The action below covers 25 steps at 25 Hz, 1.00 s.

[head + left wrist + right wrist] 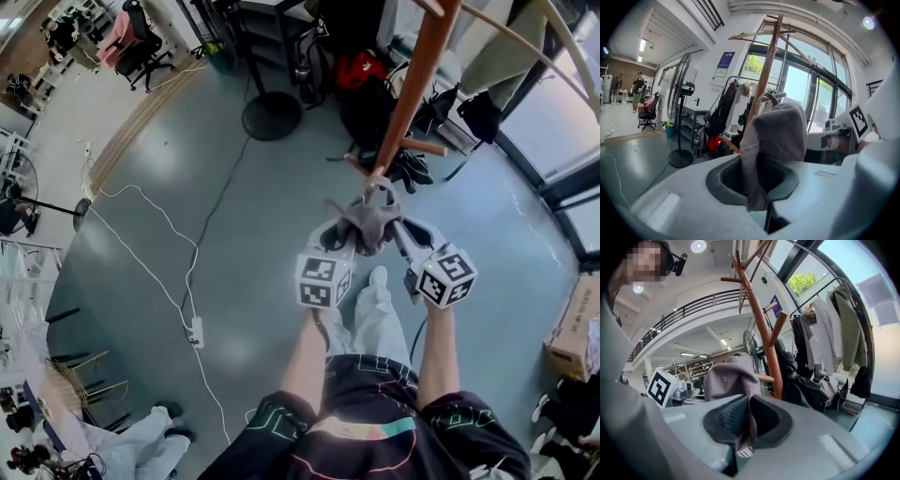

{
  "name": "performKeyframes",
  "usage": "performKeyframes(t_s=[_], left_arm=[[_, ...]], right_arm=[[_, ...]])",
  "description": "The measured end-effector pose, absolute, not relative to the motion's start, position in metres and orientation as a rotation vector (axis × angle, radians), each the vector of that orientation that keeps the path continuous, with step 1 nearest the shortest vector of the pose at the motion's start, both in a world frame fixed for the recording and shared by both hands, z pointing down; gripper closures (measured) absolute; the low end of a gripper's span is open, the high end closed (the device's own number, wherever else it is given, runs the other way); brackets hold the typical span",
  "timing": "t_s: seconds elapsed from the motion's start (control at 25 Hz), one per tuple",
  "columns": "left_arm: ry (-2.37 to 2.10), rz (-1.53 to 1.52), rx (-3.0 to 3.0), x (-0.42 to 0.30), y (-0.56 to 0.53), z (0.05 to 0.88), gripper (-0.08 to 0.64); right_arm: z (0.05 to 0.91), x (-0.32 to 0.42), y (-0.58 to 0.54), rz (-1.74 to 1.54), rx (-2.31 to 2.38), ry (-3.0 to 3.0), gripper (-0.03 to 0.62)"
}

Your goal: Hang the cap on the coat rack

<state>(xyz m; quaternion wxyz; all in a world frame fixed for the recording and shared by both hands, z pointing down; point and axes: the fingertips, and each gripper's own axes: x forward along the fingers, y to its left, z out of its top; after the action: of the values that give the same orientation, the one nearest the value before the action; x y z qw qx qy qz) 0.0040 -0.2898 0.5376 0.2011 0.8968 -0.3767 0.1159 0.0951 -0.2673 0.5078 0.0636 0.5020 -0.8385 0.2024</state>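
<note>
- Coat rack (418, 84) — a low peg (424, 145) juts close by.
- Cap (370, 225) hangs stretched between both tools, beside the pole.
- Left gripper (758, 187) and right gripper (744, 430) each pinch its cloth — best to lift evenly.

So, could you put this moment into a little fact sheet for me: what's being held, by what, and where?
cap: grey, held up between both grippers
left gripper: jaws shut on cap fabric
right gripper: jaws shut on cap edge
coat rack: brown wooden pole with pegs, just beyond the cap
hung: not yet, both jaws grip it
</note>
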Motion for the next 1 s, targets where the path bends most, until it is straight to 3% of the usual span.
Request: performKeyframes(t_s=[1.0], left_arm=[[-1.107, 0.461, 2.347, 0.041, -0.323, 0.603, 0.502]], right_arm=[[0.574, 0.128, -0.311, 0.781, 1.484, -2.436, 0.559]])
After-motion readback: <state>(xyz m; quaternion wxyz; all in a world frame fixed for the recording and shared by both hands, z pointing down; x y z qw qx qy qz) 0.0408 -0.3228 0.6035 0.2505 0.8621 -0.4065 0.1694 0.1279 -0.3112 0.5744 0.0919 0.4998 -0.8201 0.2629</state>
